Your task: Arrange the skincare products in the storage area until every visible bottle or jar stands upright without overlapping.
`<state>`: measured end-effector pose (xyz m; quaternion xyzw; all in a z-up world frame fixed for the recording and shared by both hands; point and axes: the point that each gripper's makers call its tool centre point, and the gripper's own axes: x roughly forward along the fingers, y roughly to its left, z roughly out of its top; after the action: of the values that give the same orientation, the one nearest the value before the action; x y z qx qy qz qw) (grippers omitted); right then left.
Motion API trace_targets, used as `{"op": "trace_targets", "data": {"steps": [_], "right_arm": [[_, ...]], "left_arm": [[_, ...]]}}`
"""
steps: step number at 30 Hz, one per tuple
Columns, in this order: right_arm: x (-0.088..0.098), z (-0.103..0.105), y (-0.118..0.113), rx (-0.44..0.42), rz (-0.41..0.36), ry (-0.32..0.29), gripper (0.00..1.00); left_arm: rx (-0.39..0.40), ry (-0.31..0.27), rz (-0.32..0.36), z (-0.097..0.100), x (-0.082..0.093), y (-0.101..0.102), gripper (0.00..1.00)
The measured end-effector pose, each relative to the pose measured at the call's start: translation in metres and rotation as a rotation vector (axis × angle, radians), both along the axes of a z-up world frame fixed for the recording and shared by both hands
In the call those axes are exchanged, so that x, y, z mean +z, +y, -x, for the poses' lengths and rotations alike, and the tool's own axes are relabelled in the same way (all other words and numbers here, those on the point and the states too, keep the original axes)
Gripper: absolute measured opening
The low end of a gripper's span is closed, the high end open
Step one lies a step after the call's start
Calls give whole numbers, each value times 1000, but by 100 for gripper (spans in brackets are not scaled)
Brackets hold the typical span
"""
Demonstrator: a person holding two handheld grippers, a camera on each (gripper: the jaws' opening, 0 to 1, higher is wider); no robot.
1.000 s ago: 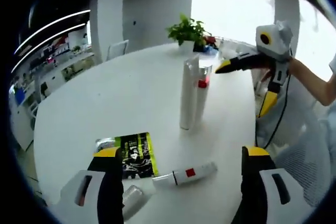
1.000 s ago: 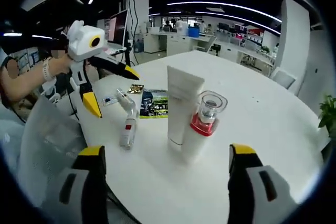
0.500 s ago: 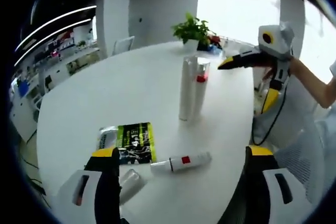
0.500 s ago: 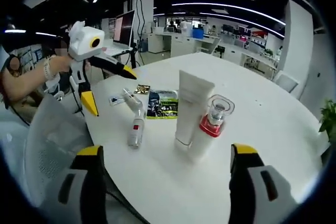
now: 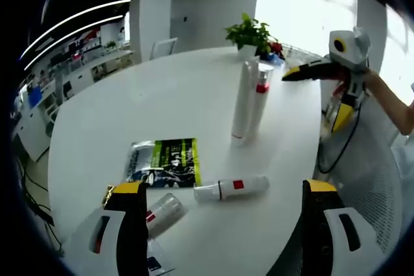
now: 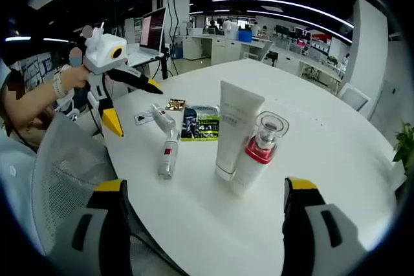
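Office desks stood behind the round white tabletop (image 6: 336, 159). On it, a white tube (image 6: 234, 127) and a red-collared bottle (image 6: 253, 153) already stood upright, touching. Two small bottles (image 5: 231, 188) (image 5: 162, 209) lay flat, probably waiting. Both grippers (image 5: 220, 224) (image 6: 202, 224) hovered with fingers wide, holding nothing.

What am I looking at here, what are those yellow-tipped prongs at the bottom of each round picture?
They are handheld two-jaw grippers, one in each of a person's hands, each carrying a fisheye camera. The left gripper and right gripper are both open, holding nothing. On the round white table a white tube and a red-collared pump bottle stand upright; a white spray bottle and a small bottle lie on their sides beside a green sachet.
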<state>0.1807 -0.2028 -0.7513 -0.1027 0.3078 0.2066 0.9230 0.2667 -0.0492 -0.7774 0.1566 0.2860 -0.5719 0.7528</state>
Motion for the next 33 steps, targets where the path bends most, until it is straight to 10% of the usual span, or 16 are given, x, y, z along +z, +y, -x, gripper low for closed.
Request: {"op": "trace_targets", "data": {"steps": [19,33], "right_arm": [[-4,-5,2,20,-16,3,100],[-10,-5,1,21,-21,26,95]], "left_arm": [[51,8,-114,-32,-26,30,97],[4,17,-216,-51,-46,43,78]]}}
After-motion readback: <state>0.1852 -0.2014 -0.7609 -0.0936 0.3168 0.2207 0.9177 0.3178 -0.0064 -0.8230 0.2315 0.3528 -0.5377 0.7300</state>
